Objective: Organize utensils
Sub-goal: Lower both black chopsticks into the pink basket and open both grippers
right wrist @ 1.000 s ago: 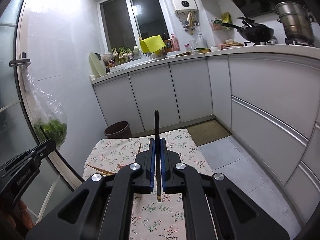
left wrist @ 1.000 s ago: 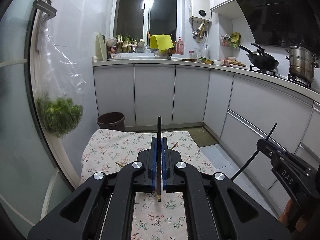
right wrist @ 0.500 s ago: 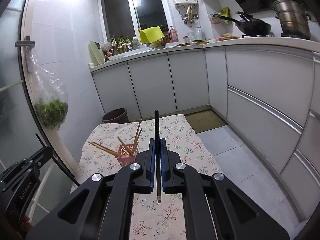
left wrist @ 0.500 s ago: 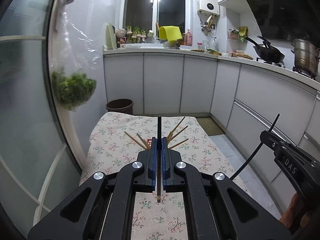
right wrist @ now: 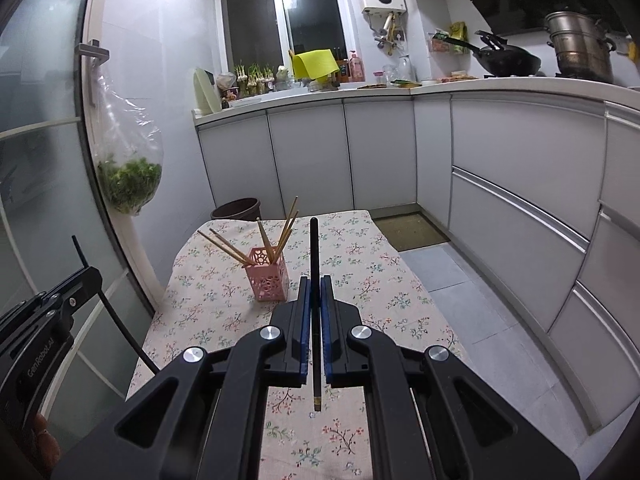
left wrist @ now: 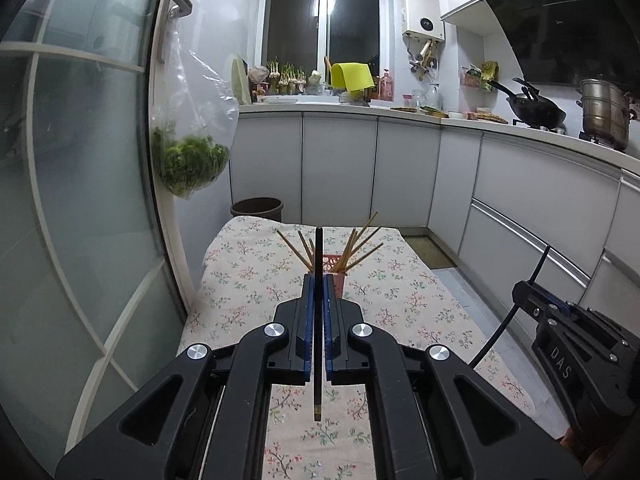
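Home kitchen: white L-shaped base cabinets [right wrist: 380,152], black wok [right wrist: 508,62] and steel stockpot [right wrist: 580,48] on stove, wall-mounted white water heater [left wrist: 423,16], floral-cloth table [right wrist: 360,248].

Left gripper [left wrist: 317,280]: jaws closed on thin black chopstick [left wrist: 318,264], blue pads pressed against its sides. Stick runs along jaw line, far end past jaw tips, near end sticking out behind pads. Gripper points toward far end of scene, roughly level.

Right gripper [right wrist: 315,280]: same pose, jaws clamped on second black chopstick [right wrist: 314,248], blue pads either side. In left wrist view, right gripper's body at near right edge; in right wrist view, left gripper's body at near left edge.
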A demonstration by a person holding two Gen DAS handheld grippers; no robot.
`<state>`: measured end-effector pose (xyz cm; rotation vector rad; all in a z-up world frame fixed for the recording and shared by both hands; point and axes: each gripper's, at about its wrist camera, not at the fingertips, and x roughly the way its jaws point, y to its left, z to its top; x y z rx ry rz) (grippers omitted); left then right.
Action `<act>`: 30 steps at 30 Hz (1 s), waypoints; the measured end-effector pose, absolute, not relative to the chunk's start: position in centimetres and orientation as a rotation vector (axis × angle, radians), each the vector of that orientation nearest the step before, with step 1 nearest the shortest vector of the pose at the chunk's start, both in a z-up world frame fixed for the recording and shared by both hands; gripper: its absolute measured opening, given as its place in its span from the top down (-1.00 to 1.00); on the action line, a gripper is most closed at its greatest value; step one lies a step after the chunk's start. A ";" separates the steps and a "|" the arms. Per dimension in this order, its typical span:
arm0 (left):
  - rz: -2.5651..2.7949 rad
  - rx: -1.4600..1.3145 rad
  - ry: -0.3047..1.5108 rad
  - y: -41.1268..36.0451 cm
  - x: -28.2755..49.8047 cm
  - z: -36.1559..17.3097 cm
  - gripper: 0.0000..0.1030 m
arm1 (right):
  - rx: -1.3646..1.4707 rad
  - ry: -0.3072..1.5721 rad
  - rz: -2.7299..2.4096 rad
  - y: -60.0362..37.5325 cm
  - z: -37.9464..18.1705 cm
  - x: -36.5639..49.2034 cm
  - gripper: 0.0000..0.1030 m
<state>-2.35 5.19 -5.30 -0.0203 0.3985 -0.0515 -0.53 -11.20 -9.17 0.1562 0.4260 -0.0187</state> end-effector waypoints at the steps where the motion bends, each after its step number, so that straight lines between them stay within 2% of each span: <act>1: -0.058 -0.037 0.403 5.5 -2.7 -5.4 0.94 | 0.155 0.422 -0.018 -11.0 -9.2 -0.9 0.90; 10: -0.063 -0.054 0.392 5.6 -4.0 -5.3 0.94 | 0.141 0.389 -0.003 -10.7 -8.2 -2.5 0.90; 15: -0.107 -0.071 0.361 6.0 -2.2 -3.2 0.94 | 0.162 0.354 -0.011 -11.7 -6.3 -1.0 0.90; 22: -0.172 -0.101 0.293 6.4 6.7 2.3 0.94 | 0.227 0.324 -0.002 -14.1 -3.3 5.5 0.90; 30: -0.173 -0.154 0.307 6.1 18.9 2.0 0.93 | 0.249 0.255 -0.001 -16.2 -1.2 13.9 0.90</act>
